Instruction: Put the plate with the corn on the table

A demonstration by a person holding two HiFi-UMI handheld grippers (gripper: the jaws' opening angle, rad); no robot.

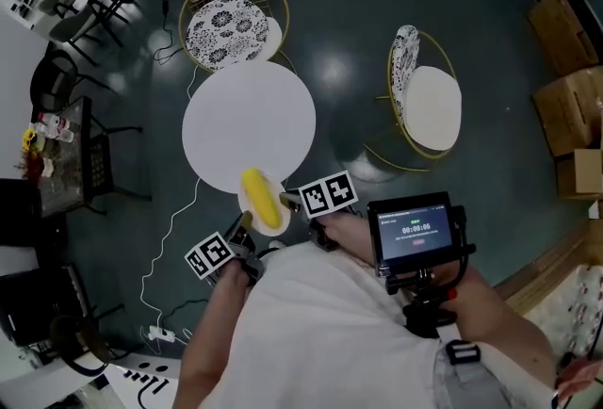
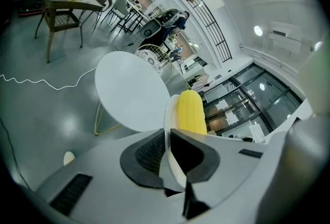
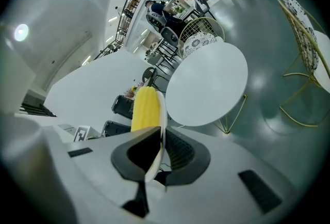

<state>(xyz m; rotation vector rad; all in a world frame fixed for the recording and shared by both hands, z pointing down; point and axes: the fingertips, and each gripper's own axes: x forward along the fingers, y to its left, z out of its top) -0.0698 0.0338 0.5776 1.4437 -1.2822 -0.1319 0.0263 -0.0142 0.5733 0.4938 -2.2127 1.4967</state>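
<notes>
Plates (image 2: pixel 168 114): we count one, clamped by both sets of jaws.
Corn cobs (image 2: pixel 190 112): we count one, lying on it just past the jaws.
Grippers: we hold two, the left gripper (image 2: pixel 167 152) and the right gripper (image 3: pixel 157 152).
Tabletops (image 1: pixel 248 124): one, ahead of the jaws.
Chairs: we see two, a patterned chair (image 1: pixel 226 25) and a plain chair (image 1: pixel 429 106), farther from the jaws.

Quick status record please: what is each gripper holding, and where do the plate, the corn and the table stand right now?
left gripper: shut on one rim of the plate
right gripper: shut on the opposite rim
plate: held at the table's near edge; contact with the top unclear
corn: lying on the plate
table: round, white, just ahead of the plate
</notes>
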